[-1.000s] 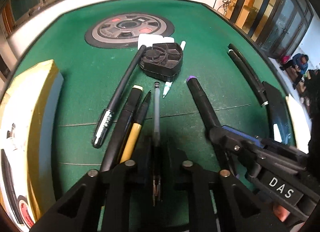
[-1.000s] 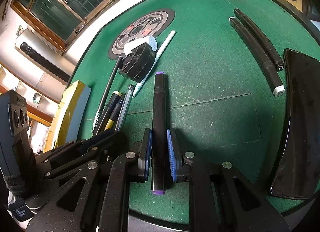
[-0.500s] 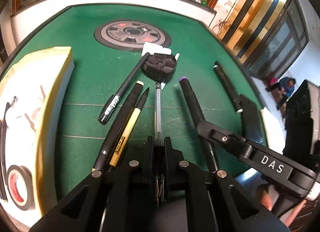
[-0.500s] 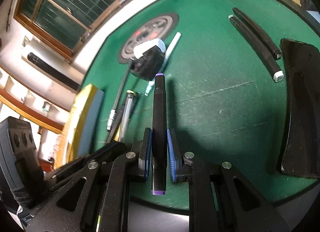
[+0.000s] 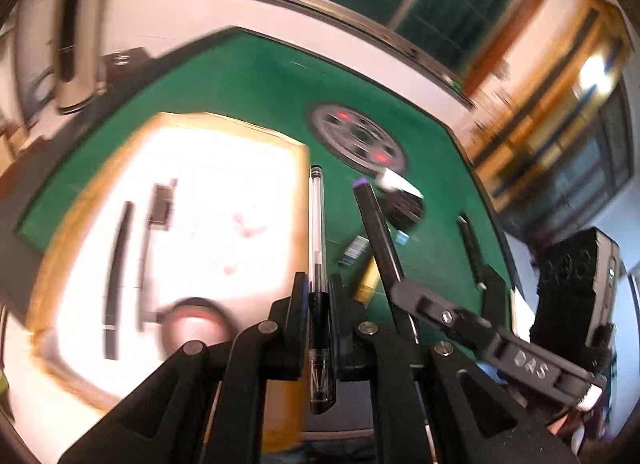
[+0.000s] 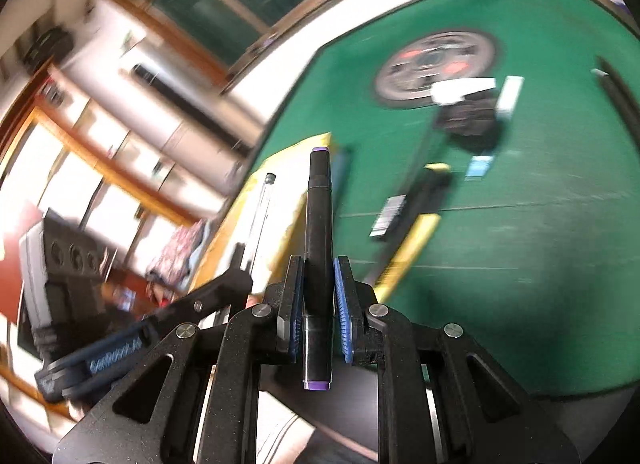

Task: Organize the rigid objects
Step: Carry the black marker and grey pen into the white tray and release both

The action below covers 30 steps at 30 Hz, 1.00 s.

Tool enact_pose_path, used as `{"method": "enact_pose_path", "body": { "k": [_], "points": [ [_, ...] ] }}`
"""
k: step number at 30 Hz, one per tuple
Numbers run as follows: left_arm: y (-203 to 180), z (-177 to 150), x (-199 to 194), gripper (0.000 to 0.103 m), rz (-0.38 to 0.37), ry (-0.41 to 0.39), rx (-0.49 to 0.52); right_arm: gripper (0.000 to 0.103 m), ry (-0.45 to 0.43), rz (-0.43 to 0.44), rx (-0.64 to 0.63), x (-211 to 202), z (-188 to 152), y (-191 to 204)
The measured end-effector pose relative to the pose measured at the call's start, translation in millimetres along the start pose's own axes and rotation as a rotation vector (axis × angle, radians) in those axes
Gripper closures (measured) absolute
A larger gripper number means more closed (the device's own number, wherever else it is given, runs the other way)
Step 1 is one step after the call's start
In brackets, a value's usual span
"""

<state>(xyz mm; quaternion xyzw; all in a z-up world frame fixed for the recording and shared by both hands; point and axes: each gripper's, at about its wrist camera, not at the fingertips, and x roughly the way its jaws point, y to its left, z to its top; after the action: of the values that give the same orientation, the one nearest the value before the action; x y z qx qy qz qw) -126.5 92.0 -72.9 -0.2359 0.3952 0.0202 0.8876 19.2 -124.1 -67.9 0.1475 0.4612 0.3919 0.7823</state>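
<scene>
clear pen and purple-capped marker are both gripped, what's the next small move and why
Probably carry both a little further over the yellow-rimmed tray and lower them before letting go. The left gripper is shut on the clear pen, the right gripper on the purple-capped marker, and both already point toward the tray, where other pens seem to lie.

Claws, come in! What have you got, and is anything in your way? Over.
Left claw shut on clear pen. Right claw shut on purple-capped marker. Both lifted off green table. Nothing blocking.
</scene>
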Motion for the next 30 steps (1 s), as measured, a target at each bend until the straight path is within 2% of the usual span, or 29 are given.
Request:
{"method": "enact_pose_path", "body": {
  "k": [6, 10, 16, 19, 23, 30],
  "points": [
    [48, 7, -15, 0.096, 0.069, -0.045, -0.094, 0.088, 0.129, 0.057, -0.133, 56, -5, 52],
    [70, 4, -7, 0.096, 0.102, -0.028, -0.136, 0.088, 0.206, 0.048, -0.19, 89, -11, 70],
    [89, -2, 7, 0.096, 0.121, 0.018, -0.178, 0.088, 0.271, -0.022, -0.246, 126, -16, 83],
    [94, -3, 10, 0.096, 0.128, 0.033, -0.18, 0.088, 0.26, -0.081, -0.269, 133, -13, 83],
    [95, -5, 10, 0.096, 0.139, 0.055, -0.172, 0.088, 0.269, -0.117, -0.273, 141, -7, 84],
    [102, -7, 14, 0.095, 0.162, 0.082, -0.16, 0.088, 0.309, -0.202, -0.39, 156, -9, 100]
  ]
}}
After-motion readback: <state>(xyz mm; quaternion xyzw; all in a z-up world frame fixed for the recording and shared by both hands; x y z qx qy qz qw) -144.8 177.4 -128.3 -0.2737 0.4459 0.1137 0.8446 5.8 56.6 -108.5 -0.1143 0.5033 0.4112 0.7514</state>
